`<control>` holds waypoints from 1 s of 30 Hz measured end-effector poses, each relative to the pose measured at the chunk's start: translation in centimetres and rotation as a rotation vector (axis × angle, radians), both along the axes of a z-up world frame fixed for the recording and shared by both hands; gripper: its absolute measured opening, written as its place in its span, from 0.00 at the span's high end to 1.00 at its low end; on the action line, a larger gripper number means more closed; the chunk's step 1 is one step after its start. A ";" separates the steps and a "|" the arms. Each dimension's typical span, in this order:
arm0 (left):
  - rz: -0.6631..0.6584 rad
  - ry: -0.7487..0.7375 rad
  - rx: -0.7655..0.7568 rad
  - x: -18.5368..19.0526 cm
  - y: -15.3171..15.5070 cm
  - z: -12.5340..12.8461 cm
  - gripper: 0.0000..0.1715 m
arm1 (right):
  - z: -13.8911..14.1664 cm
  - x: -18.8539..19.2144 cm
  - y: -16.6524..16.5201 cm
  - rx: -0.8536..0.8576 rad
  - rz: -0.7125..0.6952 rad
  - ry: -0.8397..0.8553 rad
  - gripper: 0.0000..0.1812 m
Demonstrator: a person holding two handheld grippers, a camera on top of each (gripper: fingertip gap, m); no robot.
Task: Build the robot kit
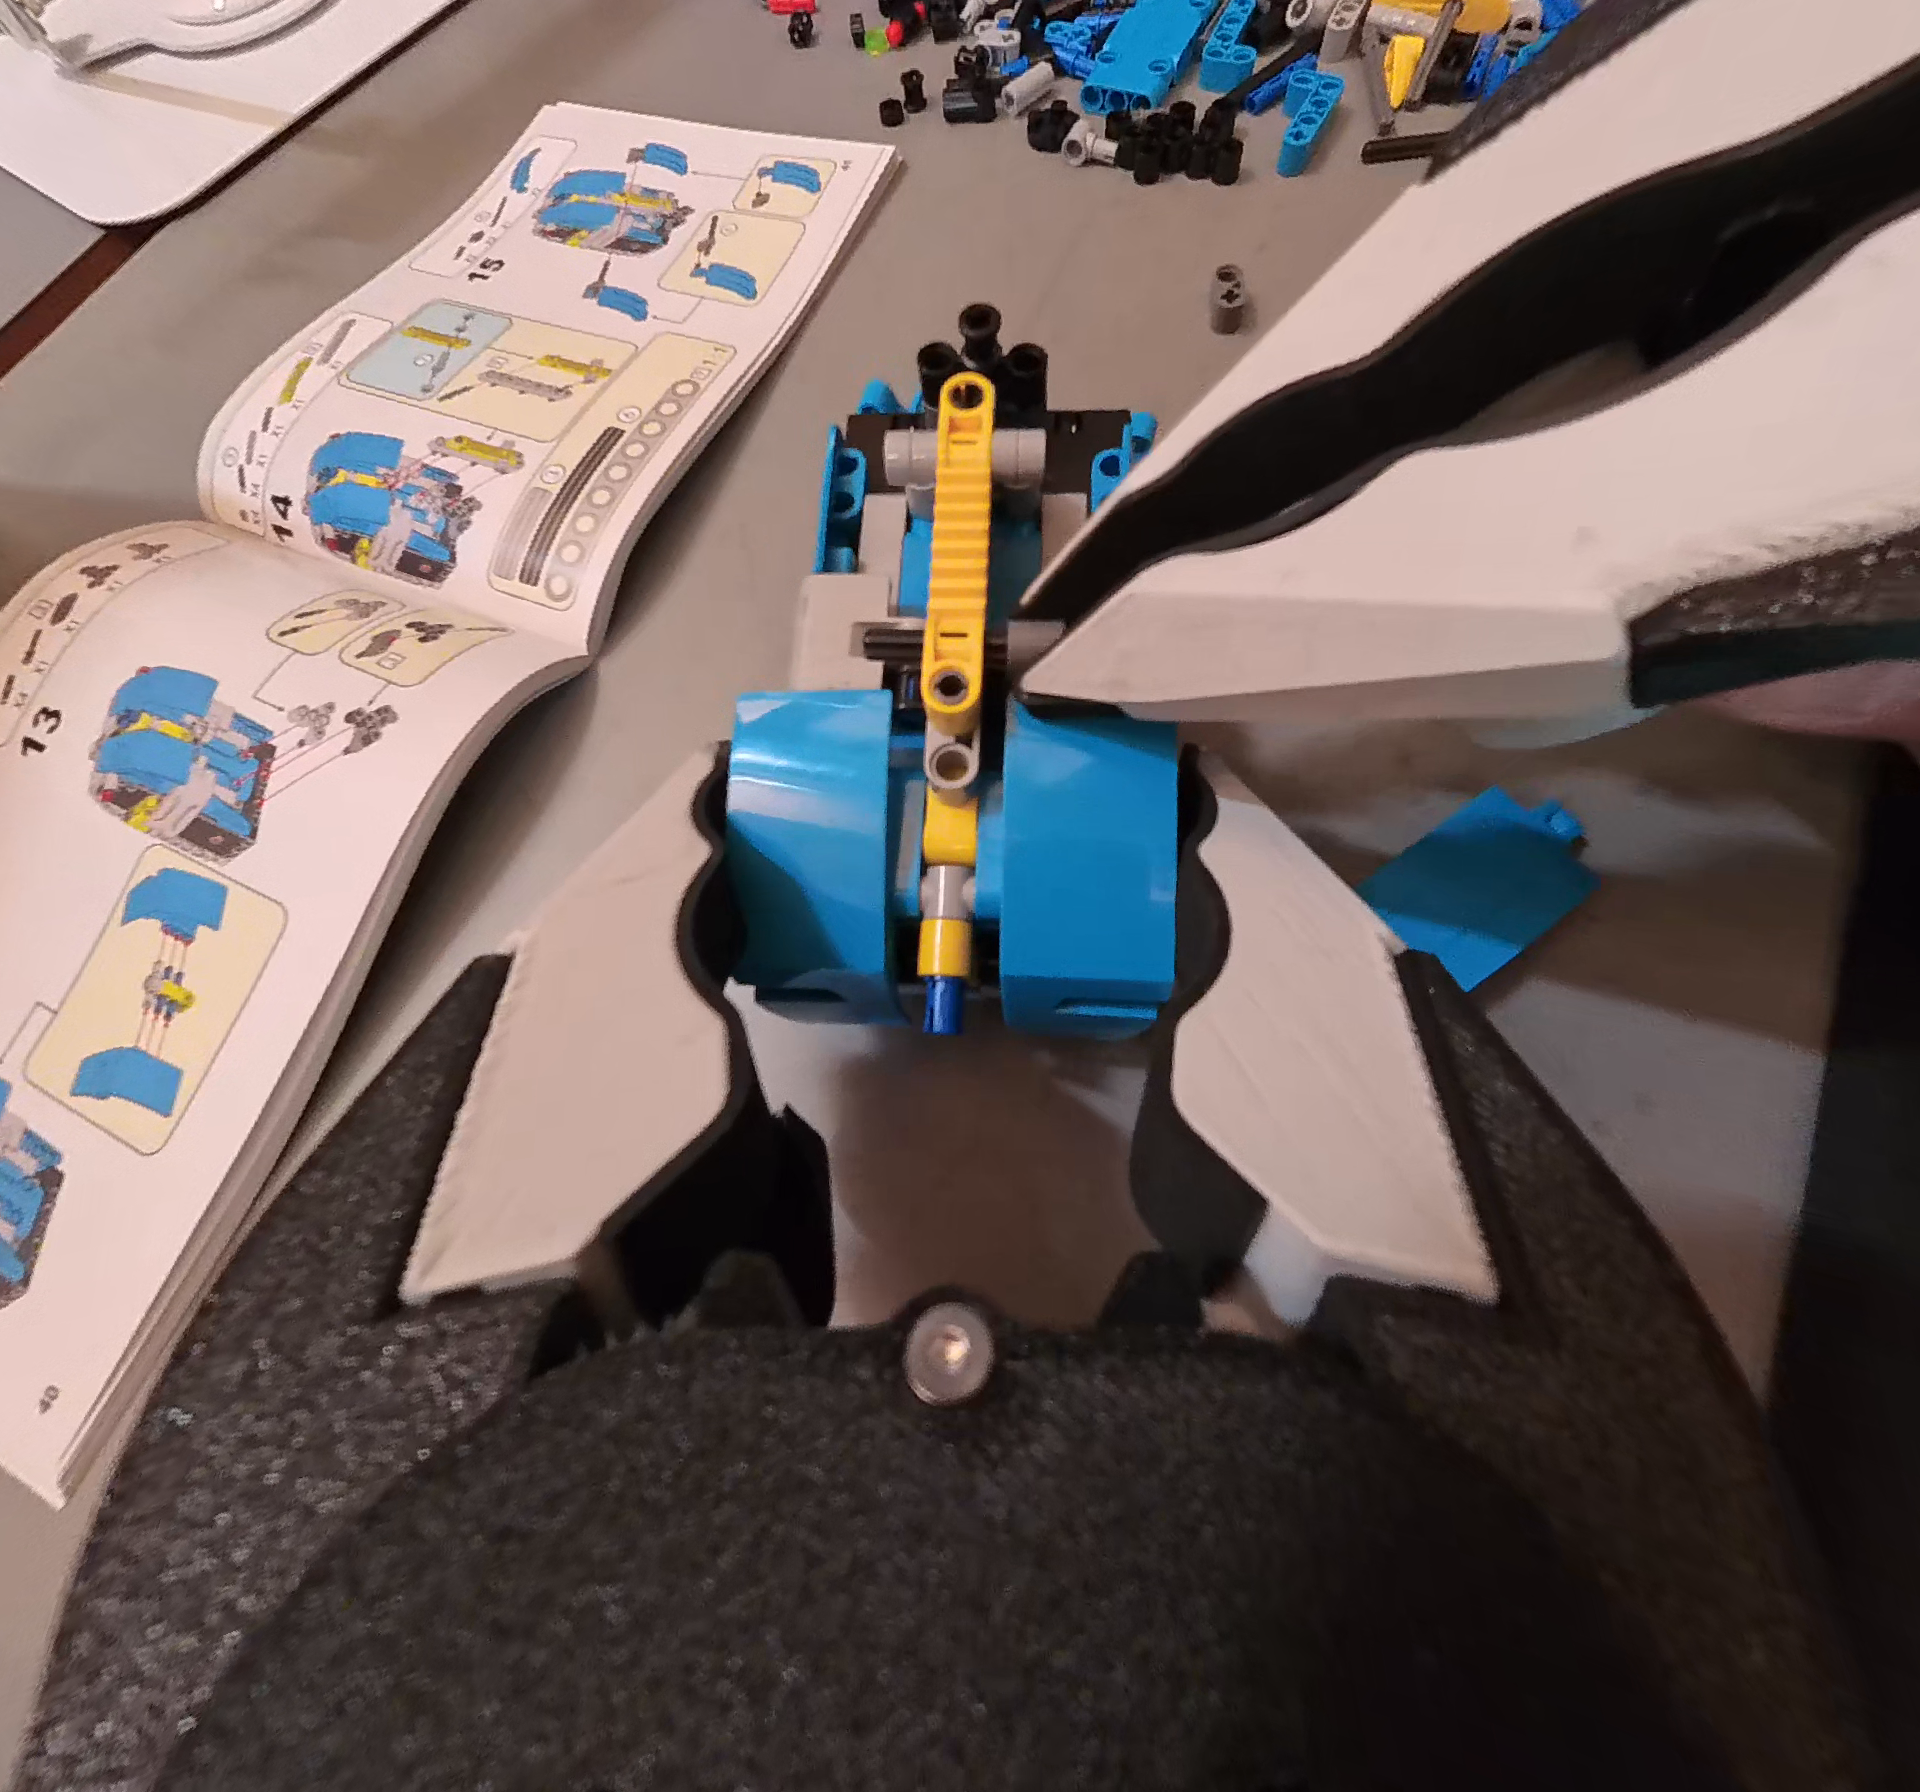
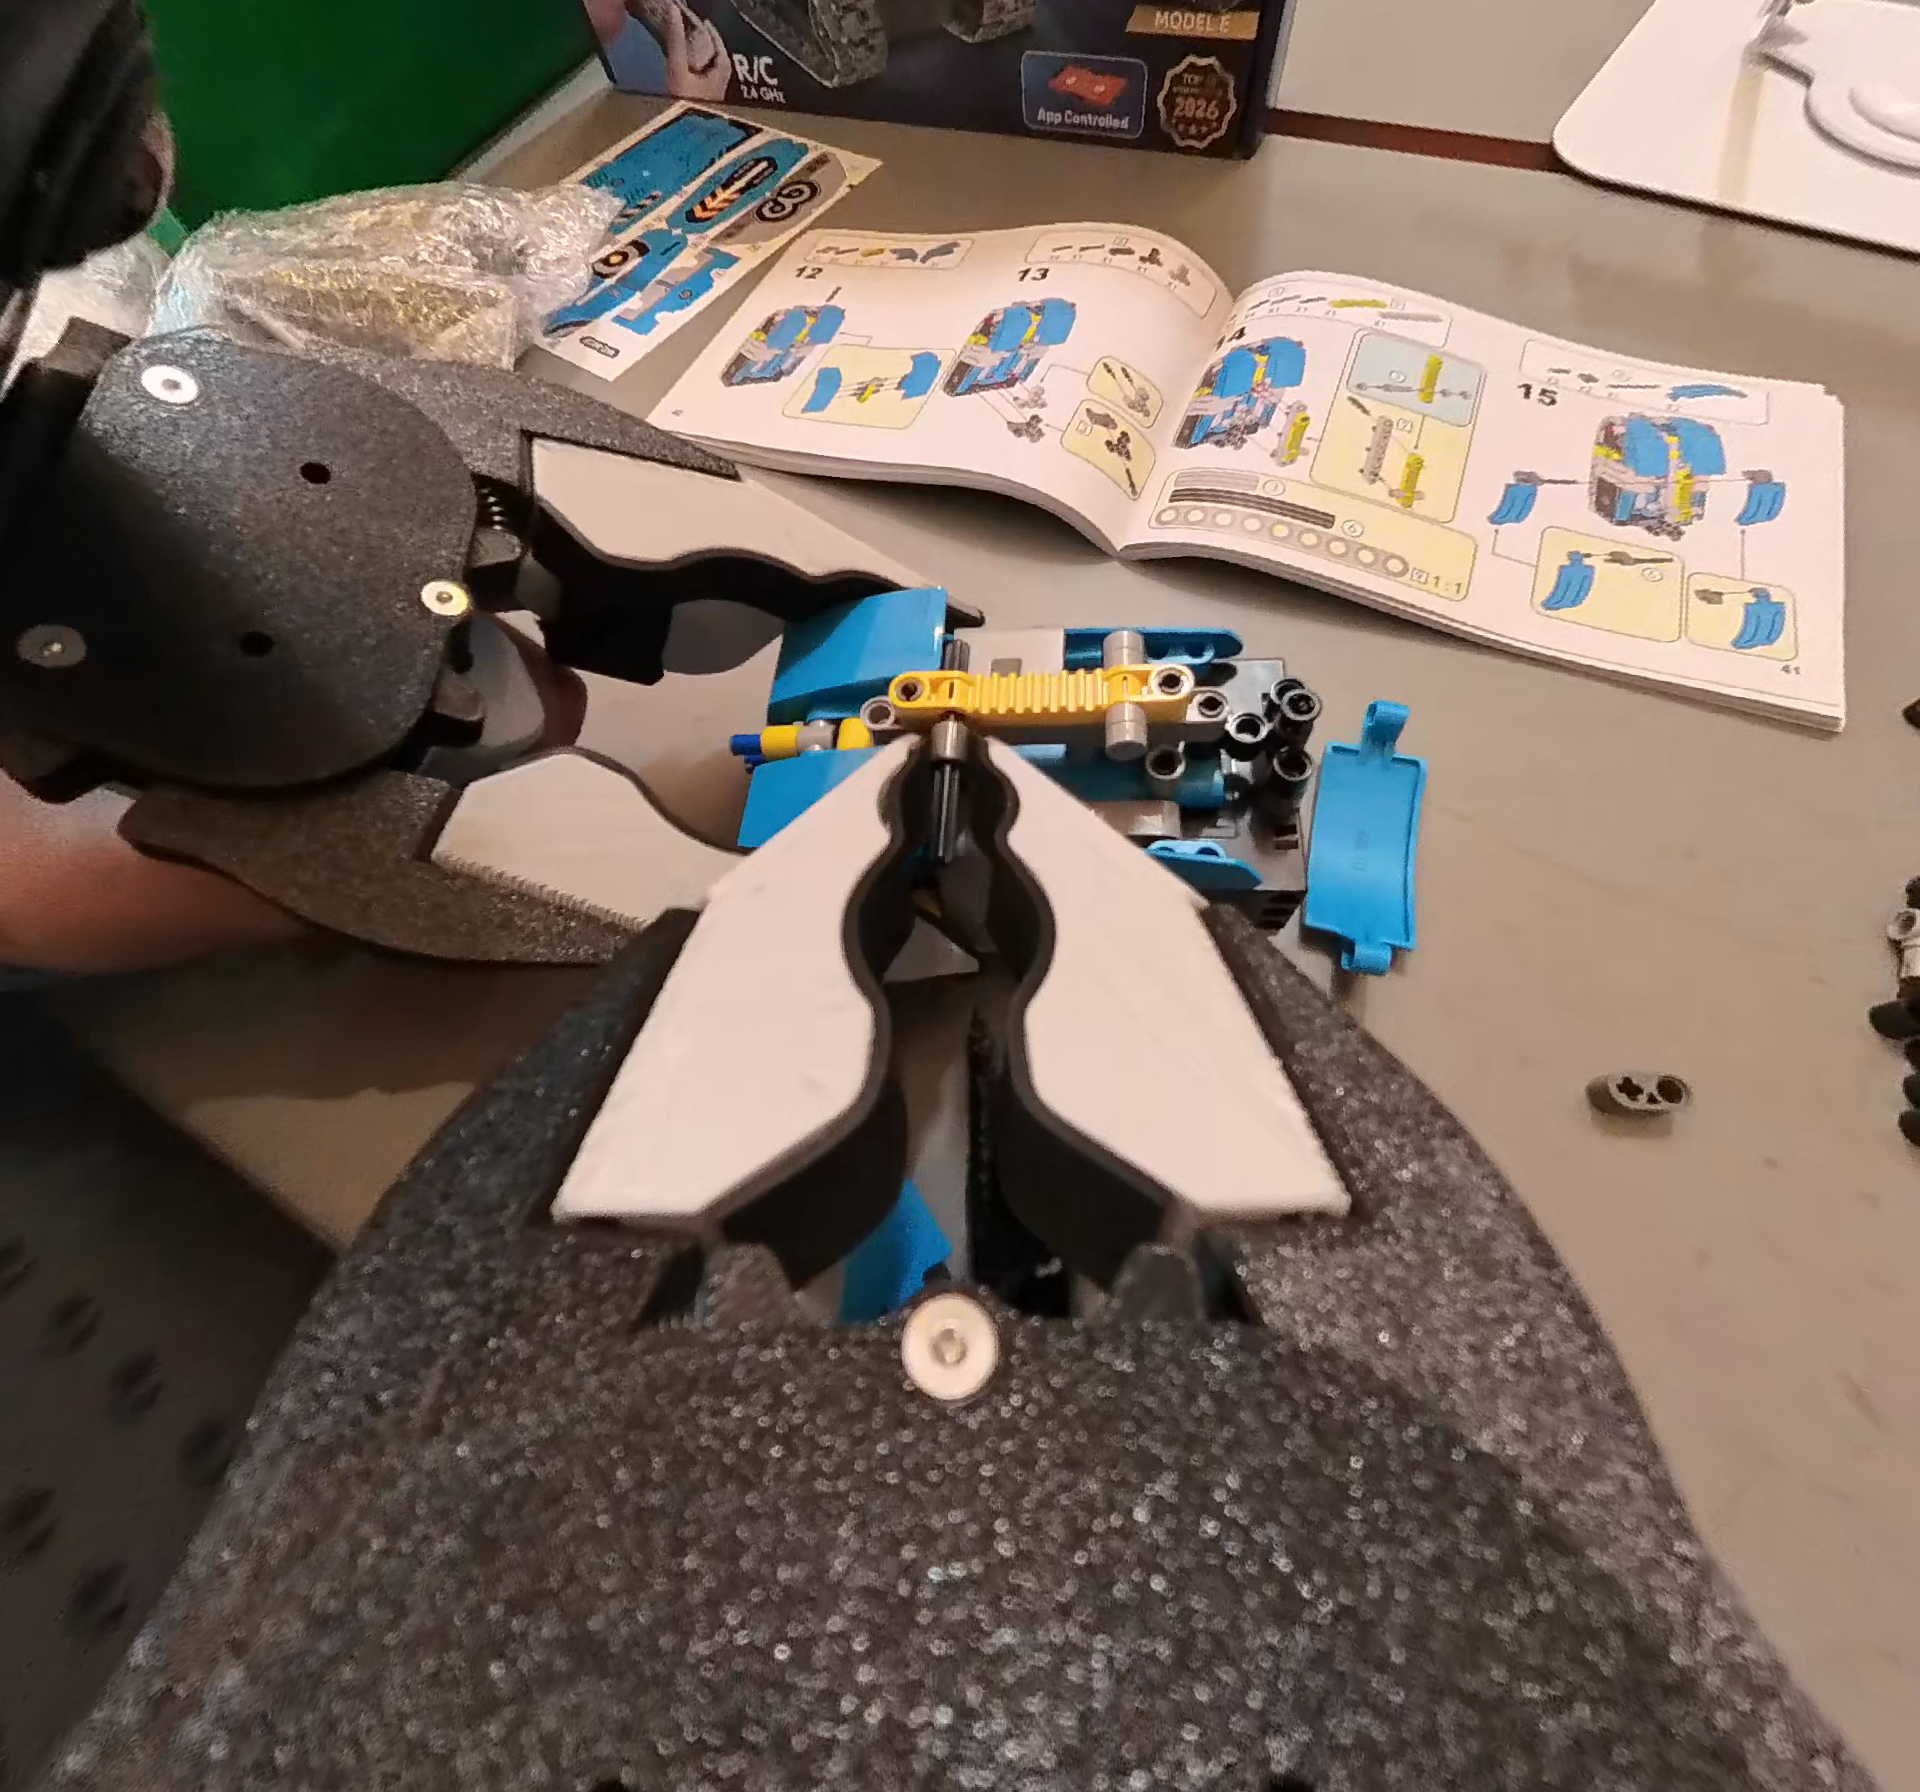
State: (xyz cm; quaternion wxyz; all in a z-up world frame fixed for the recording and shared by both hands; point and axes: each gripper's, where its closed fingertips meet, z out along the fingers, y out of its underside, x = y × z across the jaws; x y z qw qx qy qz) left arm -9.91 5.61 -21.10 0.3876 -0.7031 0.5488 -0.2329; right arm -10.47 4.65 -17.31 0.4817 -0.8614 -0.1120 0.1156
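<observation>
1. The blue model [image 1: 951, 807] is found on the grey table [image 1: 312, 360], in the middle, just beside the open instruction booklet [image 1: 436, 495].
2. The left gripper [image 1: 951, 869] is closed around the model's near end: its two white fingers [image 1: 582, 1015] are pressed against the curved blue panels on both sides.
3. The right gripper [image 2: 948, 755] is brought in from the model's right side, across its length. Its tips are pinched together on a thin black axle [image 2: 945, 807] which sticks out sideways under the yellow toothed bar [image 2: 1039, 693].
4. The long axis of the model, and of the yellow bar on top of it, is directed straight away from the left gripper. The axle lies across this axis and points along the right gripper's fingers.
5. A loose blue panel [image 2: 1363, 833] is seen touching or just beside the model's far end; a pile of loose parts [image 1: 1195, 7] lies well apart.
</observation>
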 end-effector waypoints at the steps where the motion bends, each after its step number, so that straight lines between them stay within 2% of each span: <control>1: -0.001 0.001 0.003 0.0 0.0 0.0 0.51 | 0.0 0.0 -0.1 0.001 -0.002 -0.002 0.97; 23: -0.032 0.011 -0.006 0.2 -0.5 -0.1 0.51 | -0.1 0.2 -0.9 -0.020 -0.005 0.028 0.97; 26: -0.051 0.016 -0.021 0.0 -0.3 0.0 0.51 | 0.0 0.0 -0.5 -0.025 0.039 0.062 0.96; 27: -0.058 0.016 -0.023 -0.2 -0.2 0.0 0.51 | 0.1 0.0 -0.5 -0.023 0.064 0.076 0.95; 29: -0.071 0.022 -0.020 -0.8 0.0 0.0 0.51 | 1.3 0.9 -0.8 0.017 0.100 0.068 0.81; 30: -0.086 0.032 -0.019 -1.2 0.1 0.0 0.51 | 1.8 1.0 -1.6 0.024 0.152 0.072 0.82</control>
